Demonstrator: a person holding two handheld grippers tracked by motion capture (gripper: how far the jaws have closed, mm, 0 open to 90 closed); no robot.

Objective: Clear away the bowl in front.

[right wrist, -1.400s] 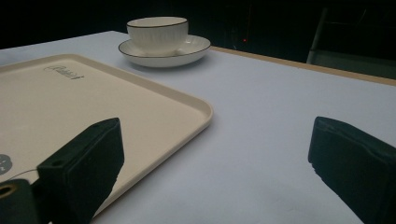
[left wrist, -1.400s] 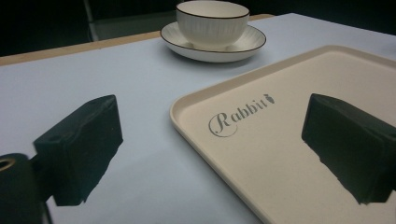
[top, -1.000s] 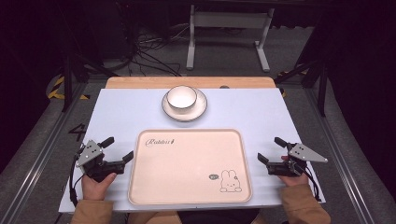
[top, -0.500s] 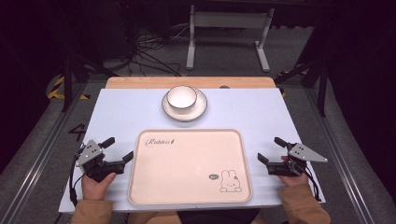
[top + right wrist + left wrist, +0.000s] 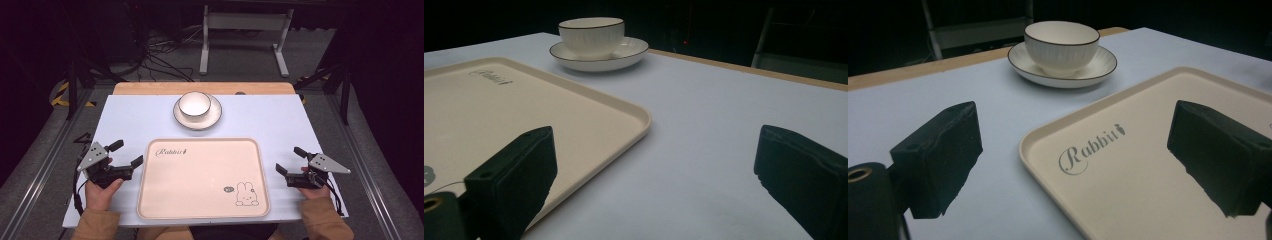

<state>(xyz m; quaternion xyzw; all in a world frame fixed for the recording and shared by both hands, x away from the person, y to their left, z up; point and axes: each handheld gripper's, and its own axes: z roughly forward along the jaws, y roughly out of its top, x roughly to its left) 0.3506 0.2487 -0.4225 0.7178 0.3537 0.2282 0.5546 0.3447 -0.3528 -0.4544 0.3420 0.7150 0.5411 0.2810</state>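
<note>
Tray (image 5: 200, 177) lies flat on the worktop (image 5: 140, 117), at the near middle. Behind it, toward the far edge, a saucer (image 5: 214, 117) sits apart from the tray, with a bowl (image 5: 195, 104) standing upright on it. Left hand-held gripper (image 5: 126, 155) sits just beside the tray's left rim, jaws spread, one over the tray's corner. Right hand-held gripper (image 5: 290, 160) sits just beside the right rim, jaws spread over bare worktop. Tray lies between the two.
</note>
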